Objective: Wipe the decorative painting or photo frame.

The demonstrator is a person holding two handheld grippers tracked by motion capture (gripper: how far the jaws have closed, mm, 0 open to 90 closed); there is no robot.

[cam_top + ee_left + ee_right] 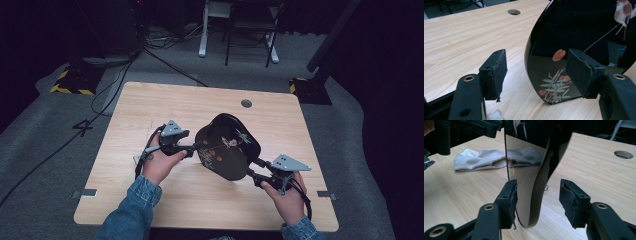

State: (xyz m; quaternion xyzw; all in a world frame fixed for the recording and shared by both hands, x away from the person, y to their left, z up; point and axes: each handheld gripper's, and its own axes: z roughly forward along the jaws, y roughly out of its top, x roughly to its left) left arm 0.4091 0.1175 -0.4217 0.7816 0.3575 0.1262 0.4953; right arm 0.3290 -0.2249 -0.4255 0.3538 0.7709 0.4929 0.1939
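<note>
Near the worktop's [150, 210] front edge, the right hand-held gripper [536, 195] and left hand-held gripper [536, 72] both stand released around a black lacquer tray [227, 145] tilted on edge mid-worktop. Unsupported, it could topple flat.

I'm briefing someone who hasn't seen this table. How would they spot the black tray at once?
On the light wooden table, look at its middle, between the left gripper and the right gripper. The black tray stands there tilted on its edge. Its glossy black lacquer painted with a small bird, red flowers and green leaves sets it apart from the grey cloth.
</note>
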